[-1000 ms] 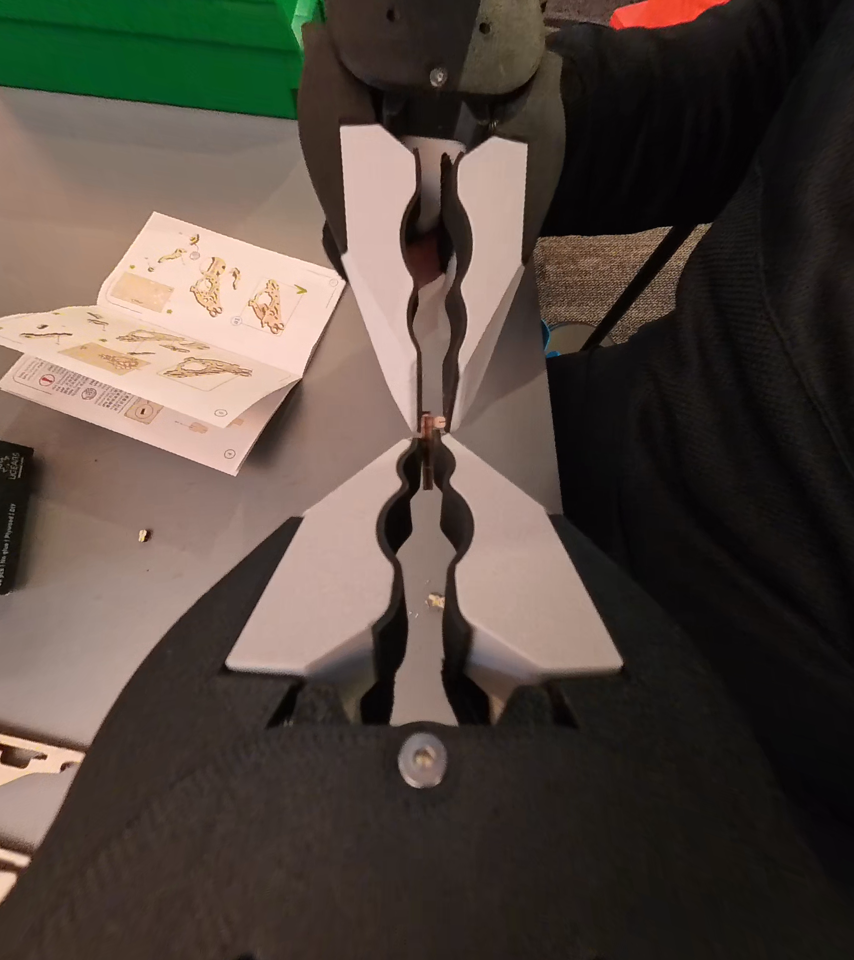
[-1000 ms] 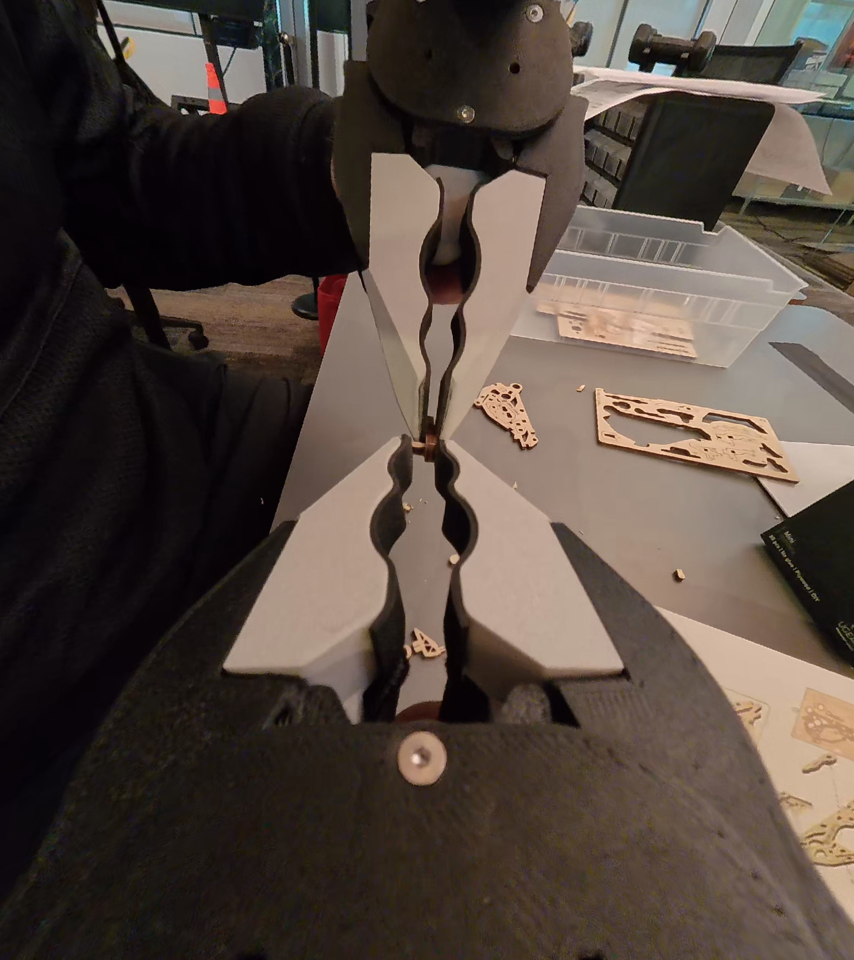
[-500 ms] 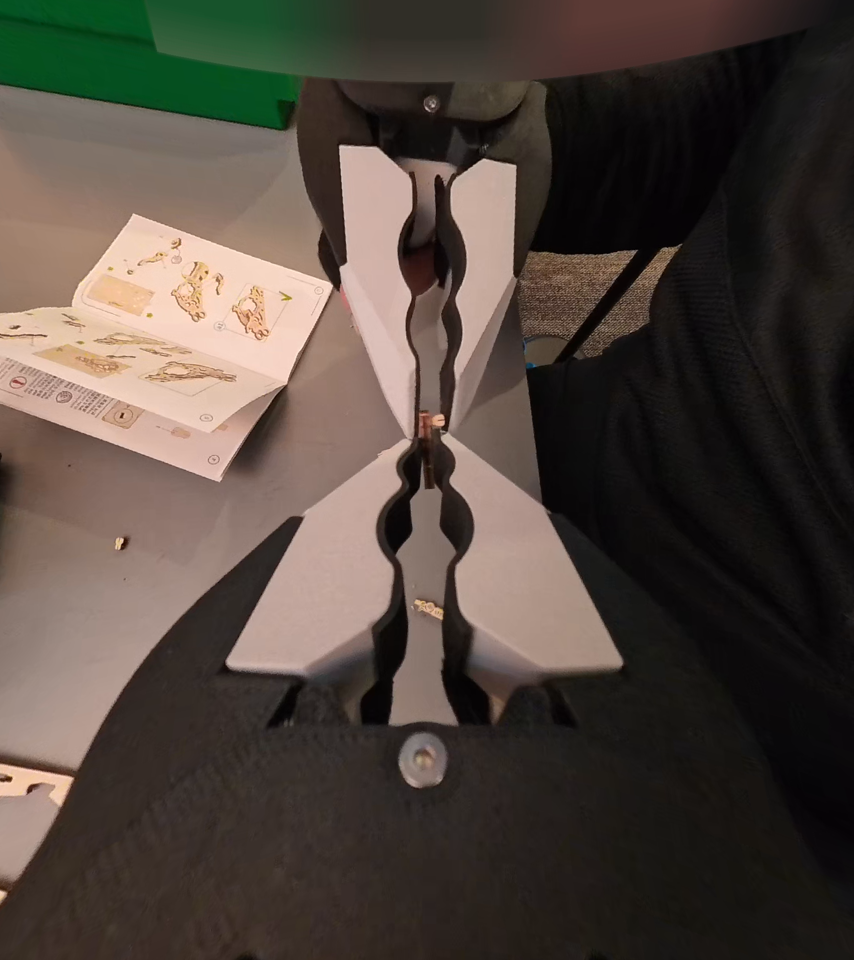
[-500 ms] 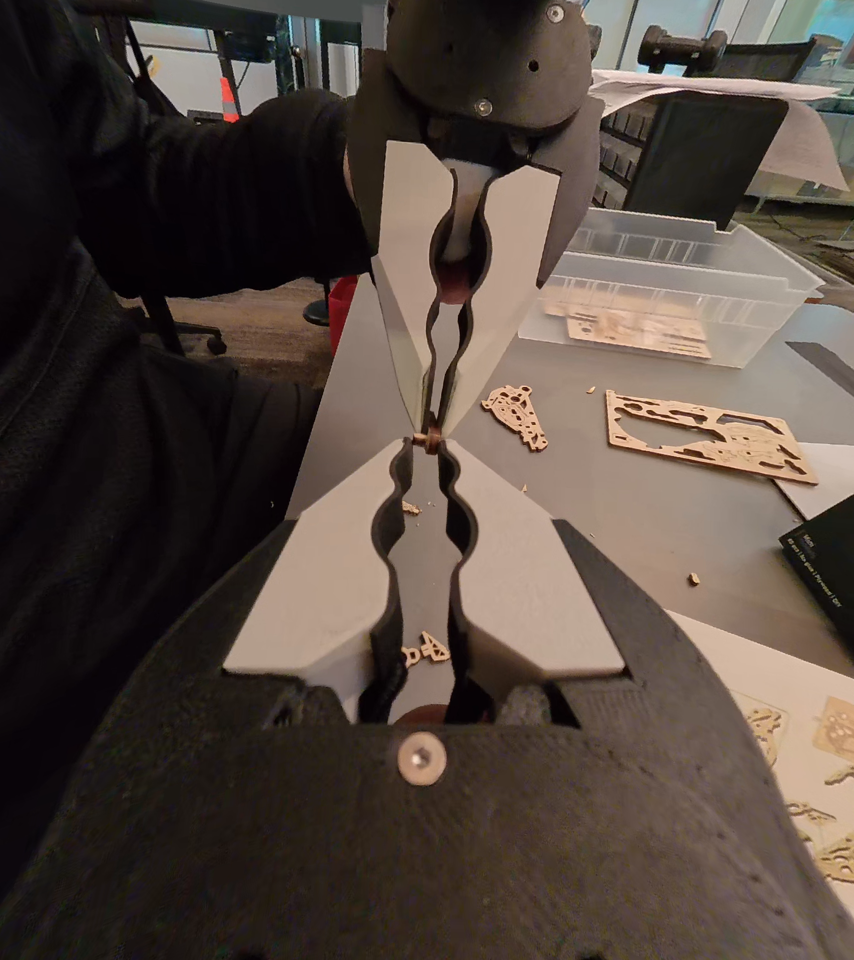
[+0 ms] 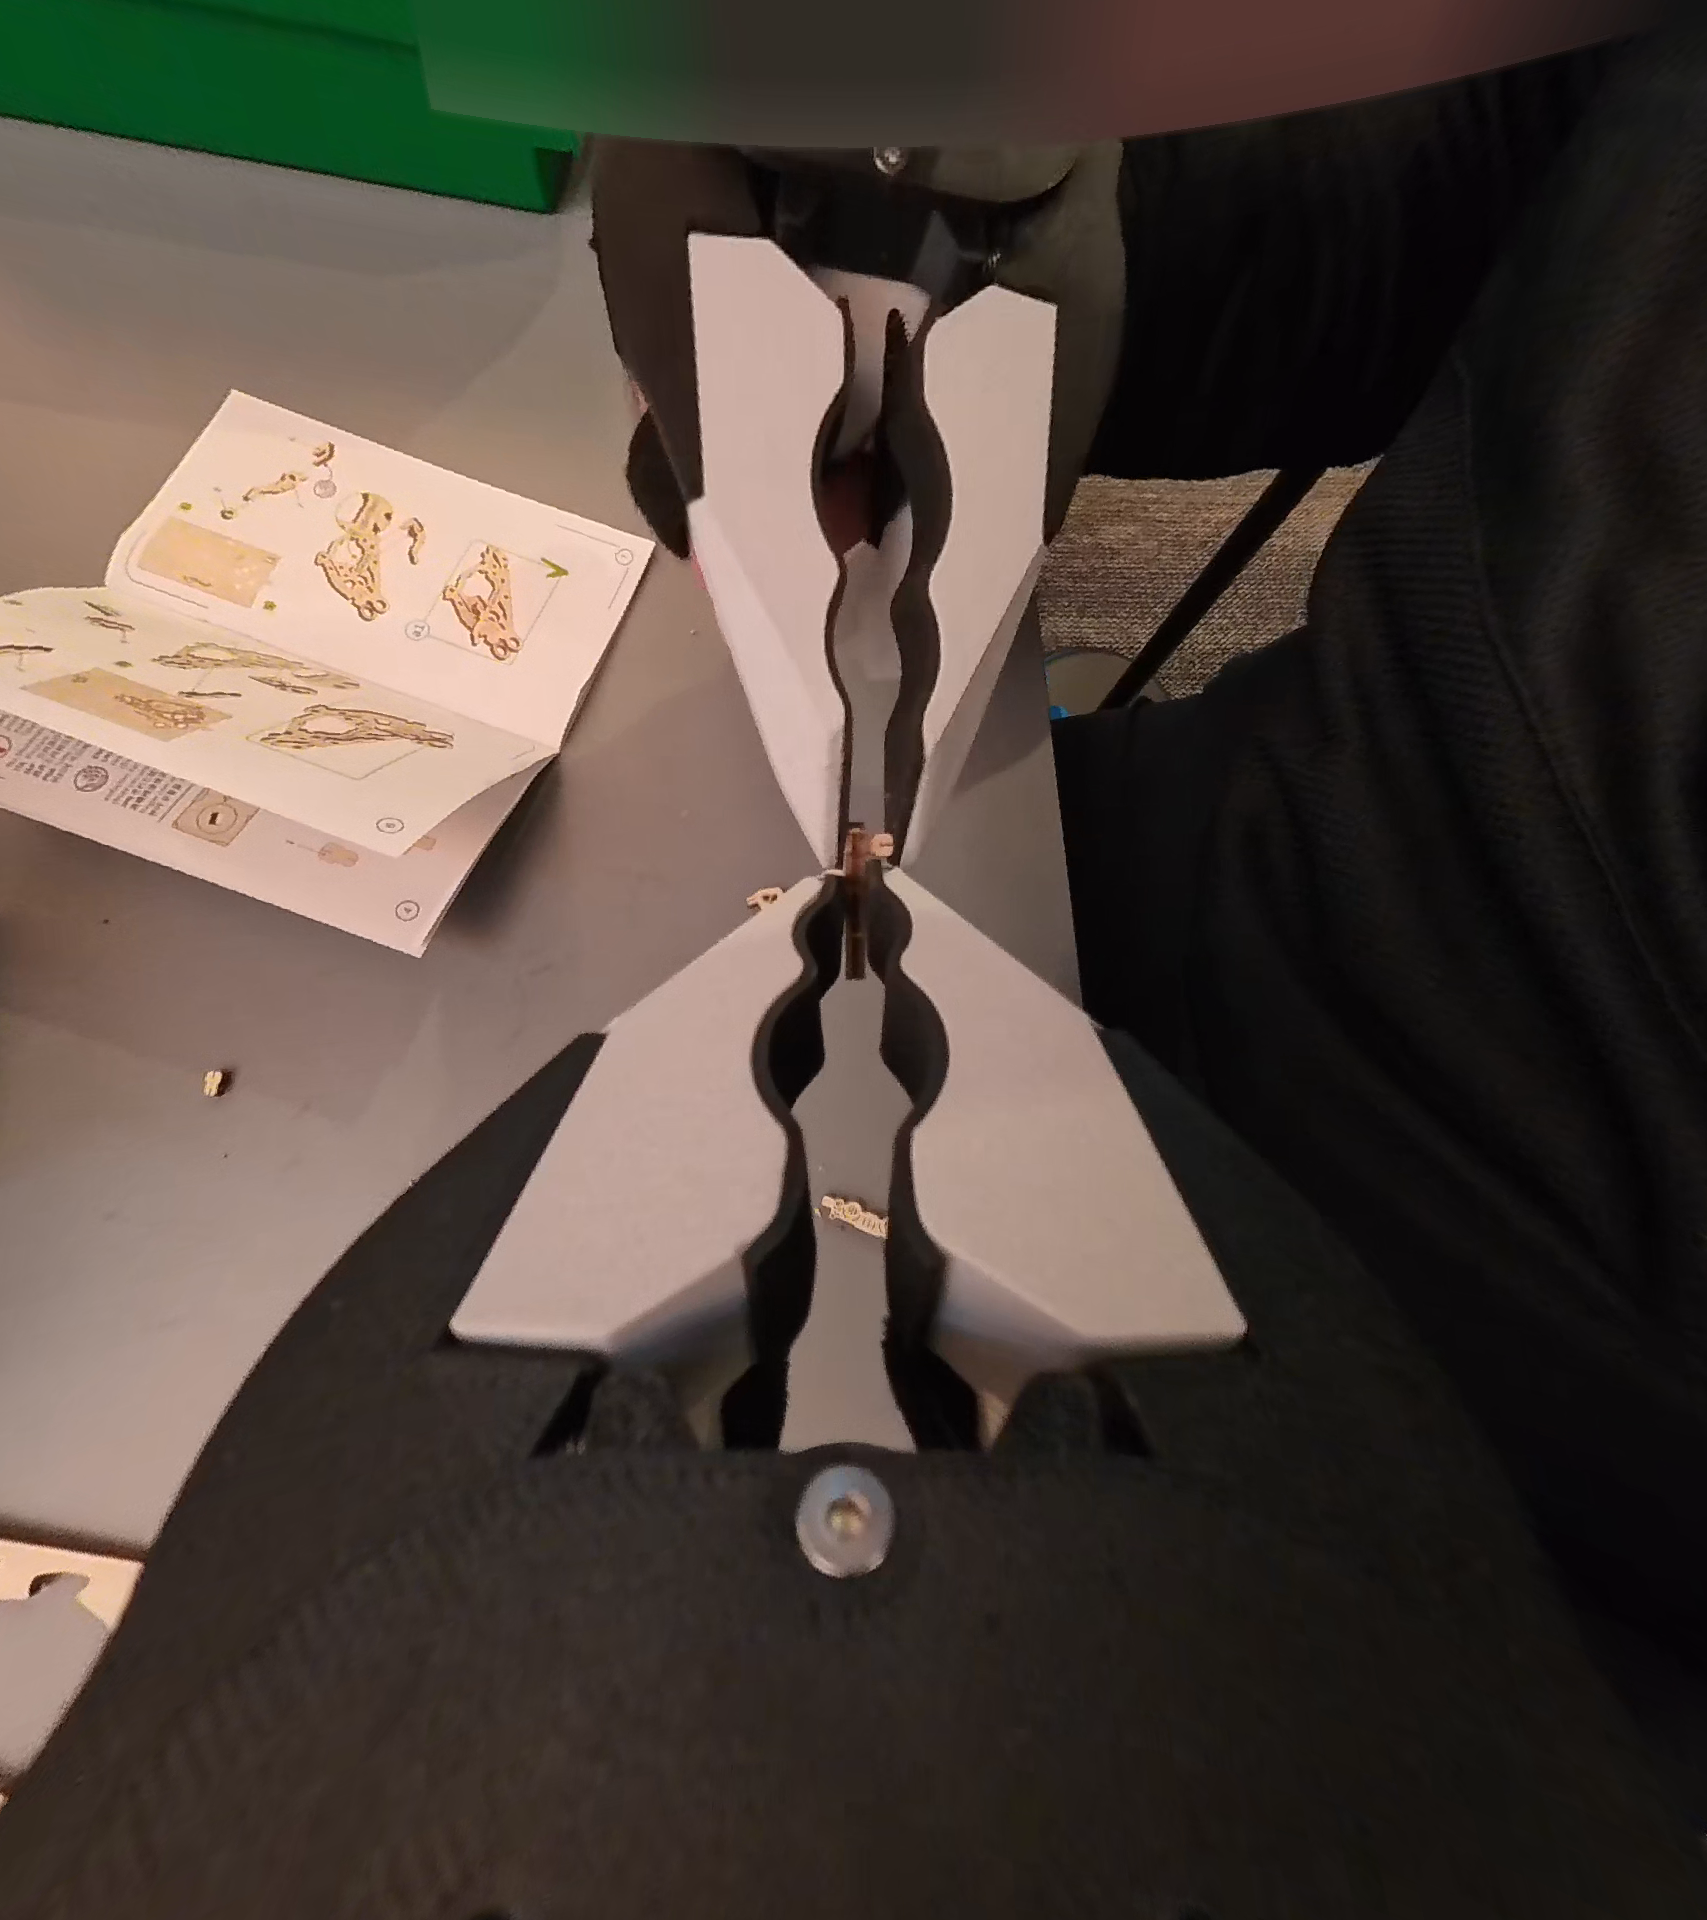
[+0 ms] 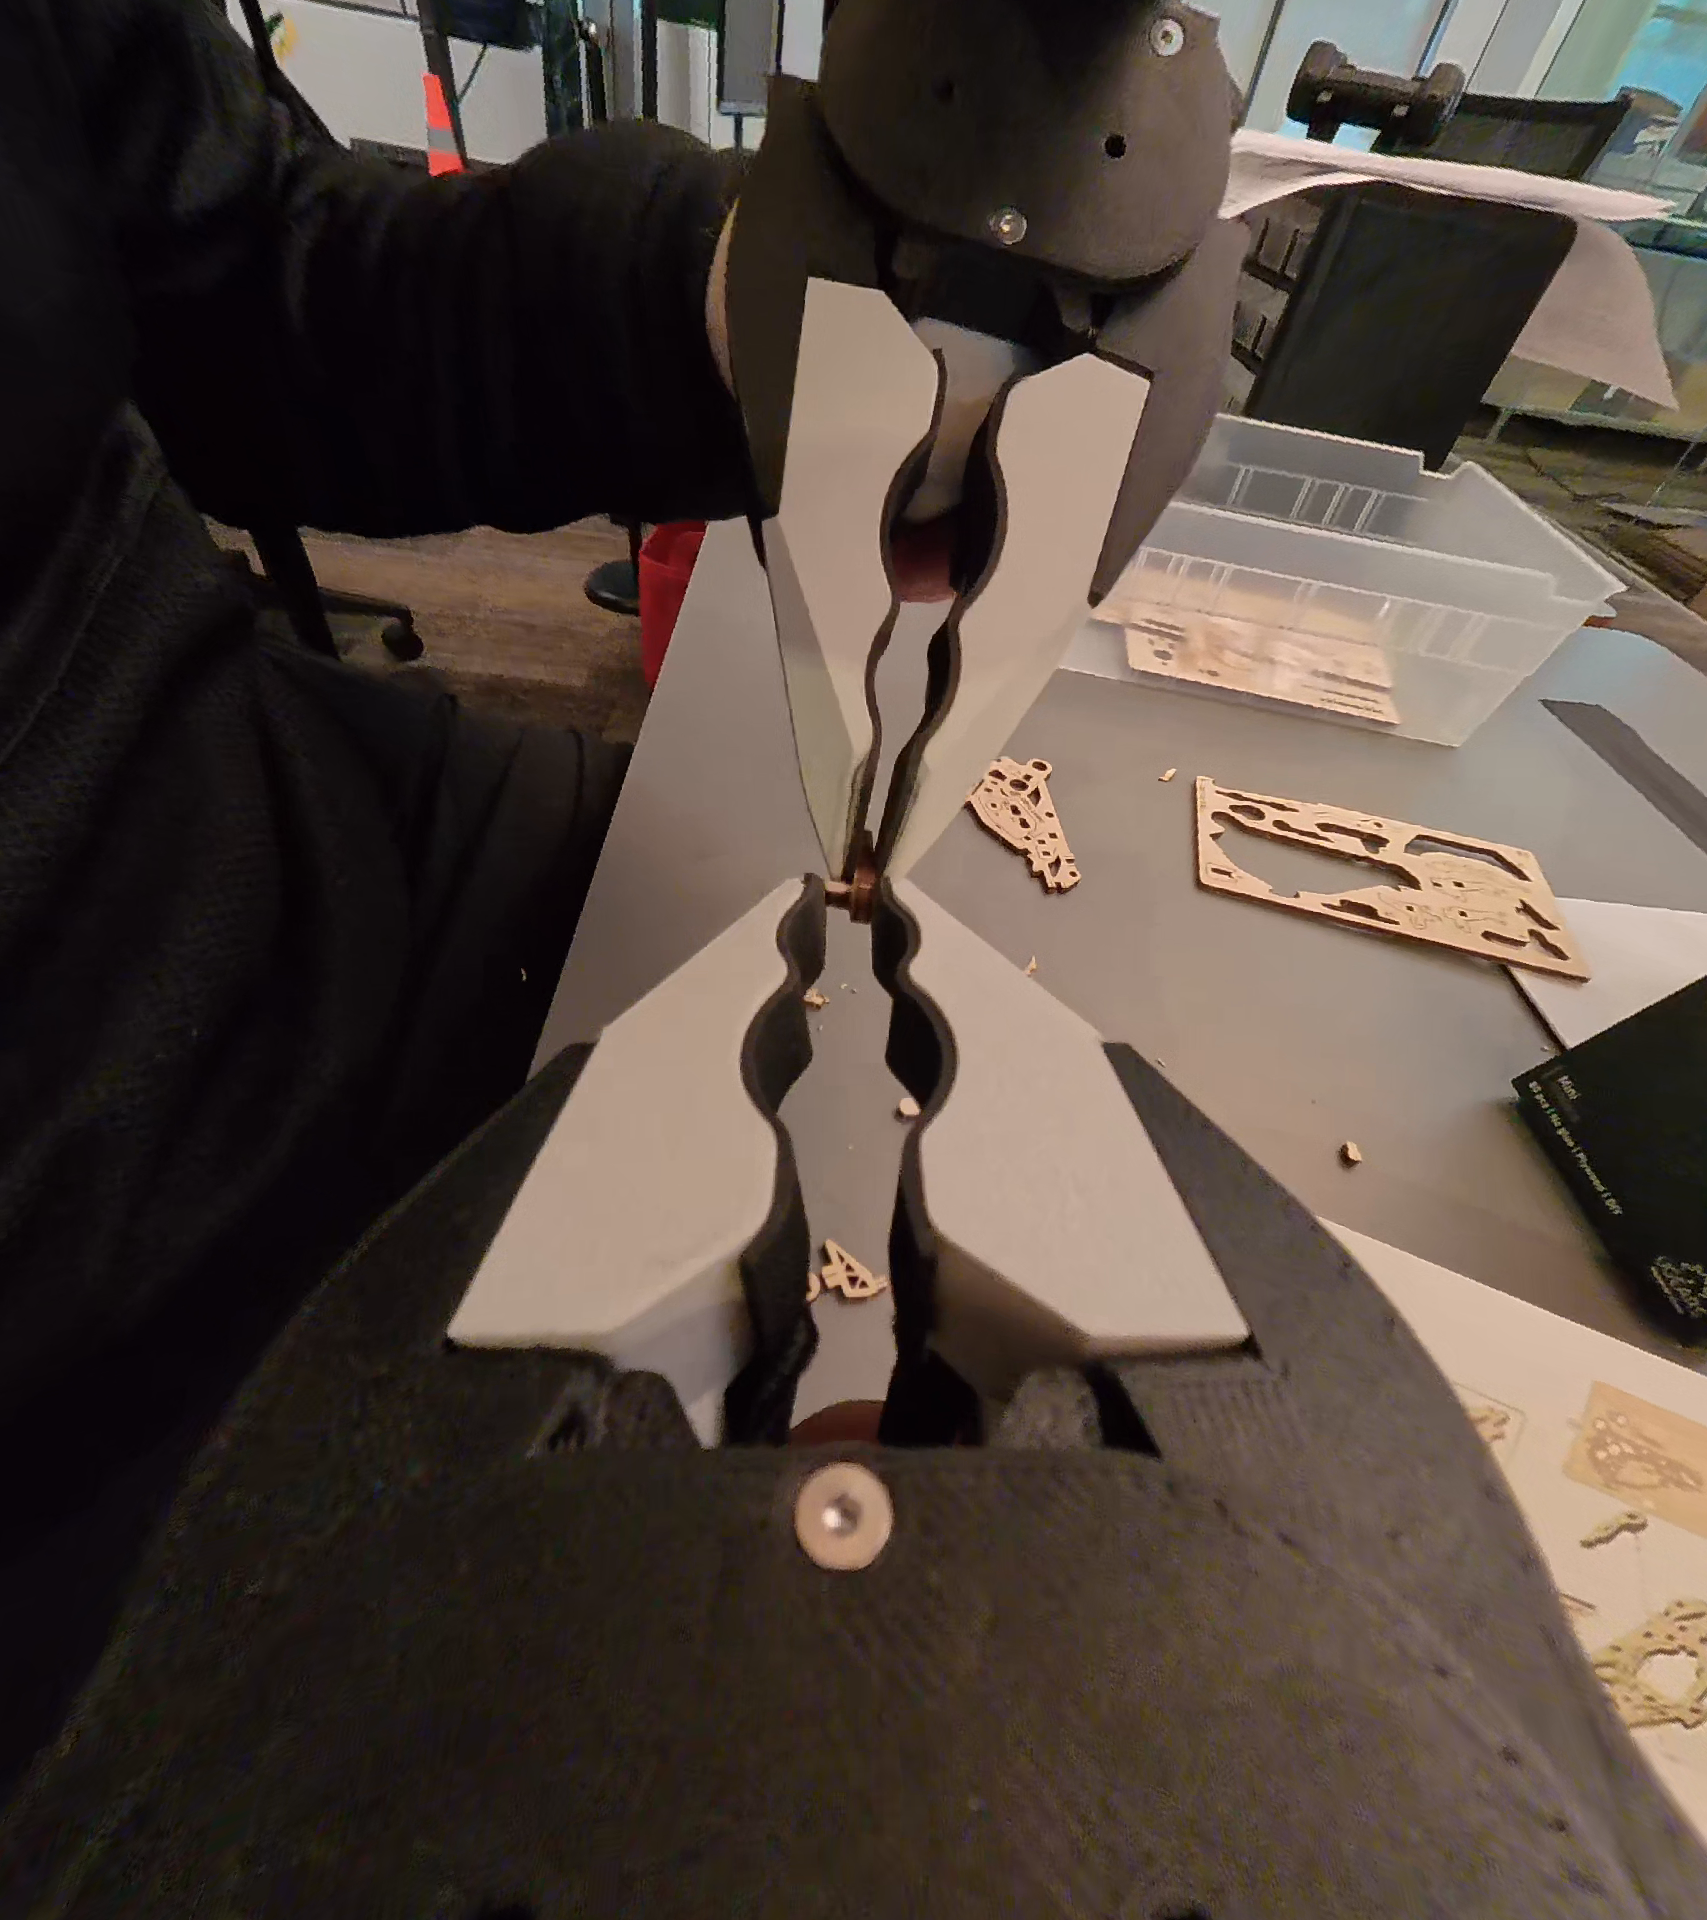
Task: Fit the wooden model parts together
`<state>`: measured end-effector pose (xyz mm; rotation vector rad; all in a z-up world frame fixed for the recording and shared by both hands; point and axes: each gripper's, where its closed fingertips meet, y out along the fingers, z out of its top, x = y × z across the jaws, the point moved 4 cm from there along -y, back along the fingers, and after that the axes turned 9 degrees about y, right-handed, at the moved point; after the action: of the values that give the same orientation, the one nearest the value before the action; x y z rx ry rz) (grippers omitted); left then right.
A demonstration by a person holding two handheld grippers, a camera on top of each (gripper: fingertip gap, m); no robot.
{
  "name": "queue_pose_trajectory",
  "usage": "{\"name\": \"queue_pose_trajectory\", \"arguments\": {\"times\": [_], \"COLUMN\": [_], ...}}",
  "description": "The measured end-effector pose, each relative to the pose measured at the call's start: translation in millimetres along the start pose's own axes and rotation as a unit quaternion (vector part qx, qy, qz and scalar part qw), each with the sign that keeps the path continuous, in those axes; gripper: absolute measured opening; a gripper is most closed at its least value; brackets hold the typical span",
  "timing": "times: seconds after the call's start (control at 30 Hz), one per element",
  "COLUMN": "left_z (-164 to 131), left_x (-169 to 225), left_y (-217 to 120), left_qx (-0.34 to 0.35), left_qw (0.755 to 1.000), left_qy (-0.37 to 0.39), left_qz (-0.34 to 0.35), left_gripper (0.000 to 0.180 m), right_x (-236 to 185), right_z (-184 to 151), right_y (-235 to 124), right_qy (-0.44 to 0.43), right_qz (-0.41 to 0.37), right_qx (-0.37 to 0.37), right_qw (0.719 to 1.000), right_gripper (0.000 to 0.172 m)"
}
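Both grippers meet tip to tip above the near edge of the grey table. Left gripper: jaws pinching a thin dark wooden disc, edge-on. Right gripper: jaws pinching a small pale wooden pin that touches the disc. Instruction booklet lies to the left; punched plywood sheet to the right, clear bin beyond it.

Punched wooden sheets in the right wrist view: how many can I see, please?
2. One wooden sheet lies flat on the grey table; another sheet lies inside the clear plastic bin. More may be stacked beneath it, hidden.
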<state>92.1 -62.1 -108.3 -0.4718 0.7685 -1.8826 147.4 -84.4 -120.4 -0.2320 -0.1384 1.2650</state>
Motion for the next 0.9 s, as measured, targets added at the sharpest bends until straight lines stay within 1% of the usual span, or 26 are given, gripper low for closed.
{"name": "queue_pose_trajectory", "arguments": {"times": [0.03,0.3,0.43,0.53,0.63,0.7,0.9], "left_z": [0.7,0.7,-0.6,0.3,-1.2,0.1,0.6], "left_x": [-0.9,-2.4,-5.4,-8.5,-9.0,-8.4,-10.8], "left_y": [-0.8,-0.8,-2.5,-5.5,-4.5,-4.5,-4.9], "left_qx": [0.003,0.010,0.026,0.047,0.055,0.066,0.089], "left_qw": [1.000,1.000,0.999,0.997,0.995,0.994,0.991], "left_qy": [-0.003,-0.010,-0.039,-0.063,-0.076,-0.080,-0.096], "left_qz": [0.002,-0.001,-0.010,-0.017,-0.024,-0.026,-0.032], "left_gripper": [0.002,0.002,0.002,0.002,0.002,0.002,0.002], "right_x": [0.5,1.6,4.7,9.1,7.1,8.7,10.6], "right_z": [0.5,1.9,1.8,6.1,5.2,6.1,7.7], "right_y": [-0.4,-1.0,-0.3,-1.7,0.5,-0.8,-2.6], "right_qy": [-0.001,-0.013,0.032,0.071,0.071,0.068,0.075], "right_qz": [-0.003,-0.009,0.013,0.014,0.018,0.011,0.014], "right_qx": [0.004,0.001,0.012,0.026,0.013,0.017,0.023], "right_qw": [1.000,1.000,0.999,0.997,0.997,0.997,0.997], "right_gripper": [0.006,0.006,0.006,0.008,0.015,0.007,0.007]}}
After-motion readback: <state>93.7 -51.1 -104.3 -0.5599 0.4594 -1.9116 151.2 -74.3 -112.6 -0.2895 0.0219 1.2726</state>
